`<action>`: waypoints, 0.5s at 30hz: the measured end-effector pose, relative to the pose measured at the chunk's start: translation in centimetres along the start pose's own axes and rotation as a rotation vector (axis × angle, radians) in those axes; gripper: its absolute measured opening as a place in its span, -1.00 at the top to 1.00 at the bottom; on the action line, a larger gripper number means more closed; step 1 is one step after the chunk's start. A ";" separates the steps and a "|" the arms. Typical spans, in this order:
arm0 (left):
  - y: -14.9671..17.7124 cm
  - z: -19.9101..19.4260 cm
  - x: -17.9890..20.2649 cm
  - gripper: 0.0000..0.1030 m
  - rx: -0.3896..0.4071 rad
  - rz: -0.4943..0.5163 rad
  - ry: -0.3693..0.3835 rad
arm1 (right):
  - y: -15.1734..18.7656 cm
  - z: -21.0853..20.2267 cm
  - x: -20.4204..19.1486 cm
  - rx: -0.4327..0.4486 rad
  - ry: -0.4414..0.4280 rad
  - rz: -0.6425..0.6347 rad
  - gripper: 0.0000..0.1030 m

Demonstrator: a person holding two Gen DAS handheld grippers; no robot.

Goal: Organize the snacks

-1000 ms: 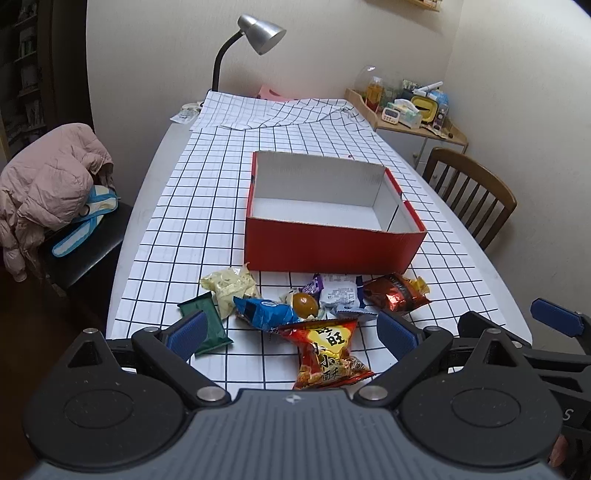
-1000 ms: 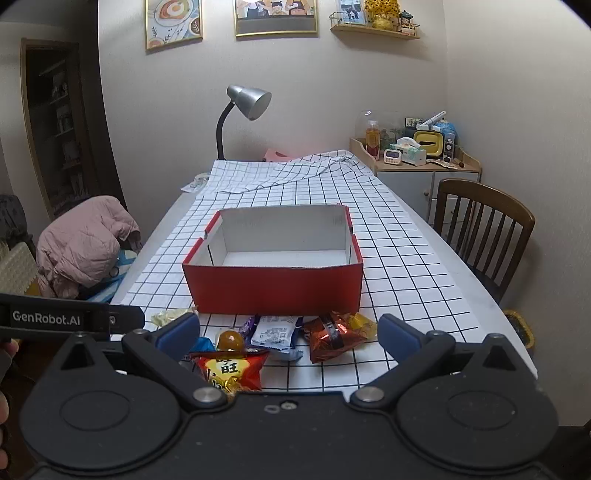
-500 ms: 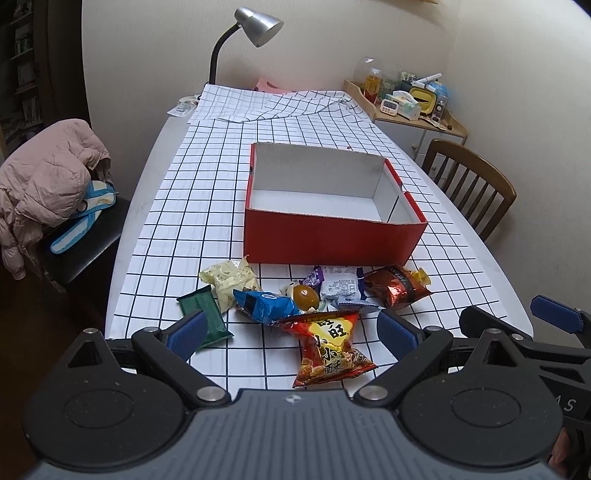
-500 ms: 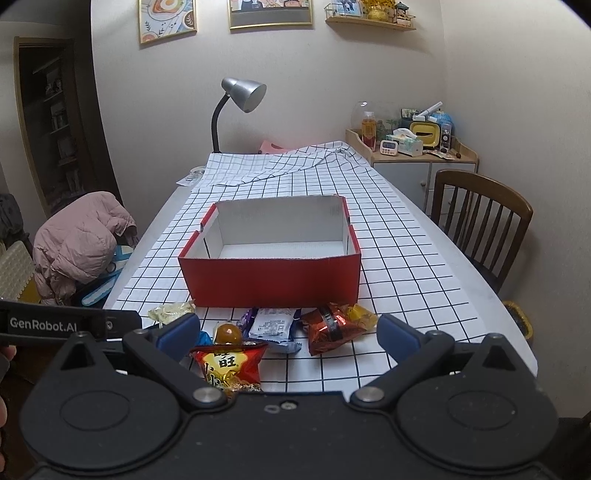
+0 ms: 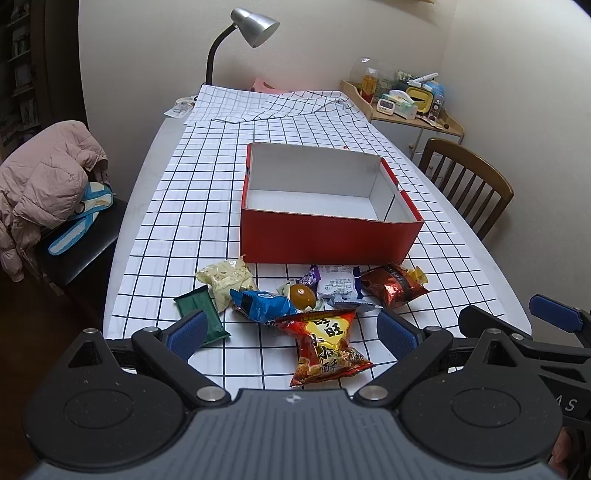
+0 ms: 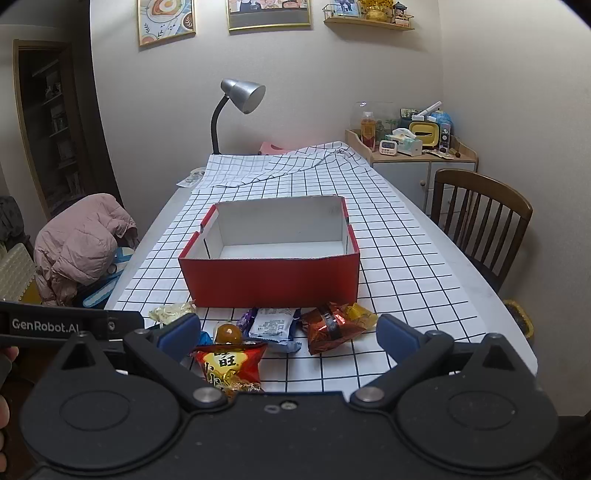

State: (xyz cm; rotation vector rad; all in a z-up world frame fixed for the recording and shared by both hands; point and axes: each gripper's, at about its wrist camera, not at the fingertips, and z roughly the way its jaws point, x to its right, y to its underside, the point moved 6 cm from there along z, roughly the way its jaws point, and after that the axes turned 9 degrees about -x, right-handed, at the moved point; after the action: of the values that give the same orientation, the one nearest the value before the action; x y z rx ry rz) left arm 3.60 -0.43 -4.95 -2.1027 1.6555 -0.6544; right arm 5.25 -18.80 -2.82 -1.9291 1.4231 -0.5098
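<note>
An empty red box (image 5: 328,236) (image 6: 273,280) with a white inside stands on the checked tablecloth. Several snack packets lie in front of it: a red-and-yellow bag (image 5: 327,345) (image 6: 229,363), a blue packet (image 5: 262,304), a green bar (image 5: 201,314), a pale yellow bag (image 5: 227,282), a white packet (image 5: 336,286) (image 6: 273,325), a brown foil bag (image 5: 393,288) (image 6: 334,326) and a round brown sweet (image 5: 302,294) (image 6: 228,334). My left gripper (image 5: 291,328) is open and empty above the near packets. My right gripper (image 6: 288,332) is open and empty to its right.
A wooden chair (image 5: 465,184) stands at the table's right side. A chair with a pink jacket (image 5: 44,184) stands at the left. A desk lamp (image 5: 251,26) and folded cloth are at the far end. A cluttered side cabinet (image 6: 410,147) is in the corner.
Both grippers have moved slightly forward and down toward the snack pile. Both stay open. Nothing on the table has moved.
</note>
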 end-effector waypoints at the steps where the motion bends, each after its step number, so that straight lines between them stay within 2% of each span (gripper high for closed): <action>1: 0.0 0.0 0.0 -0.92 0.001 0.001 0.000 | 0.0 0.0 0.0 0.001 0.001 -0.001 -0.97; 15: 0.2 -0.3 0.0 -0.92 0.003 0.006 0.004 | 0.1 -0.5 -0.1 0.010 -0.010 -0.005 -0.98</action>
State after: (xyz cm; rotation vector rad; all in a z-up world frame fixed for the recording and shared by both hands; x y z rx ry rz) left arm 3.26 -0.50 -4.84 -2.0948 1.6612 -0.6596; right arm 4.83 -18.84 -2.53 -1.9252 1.4071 -0.5086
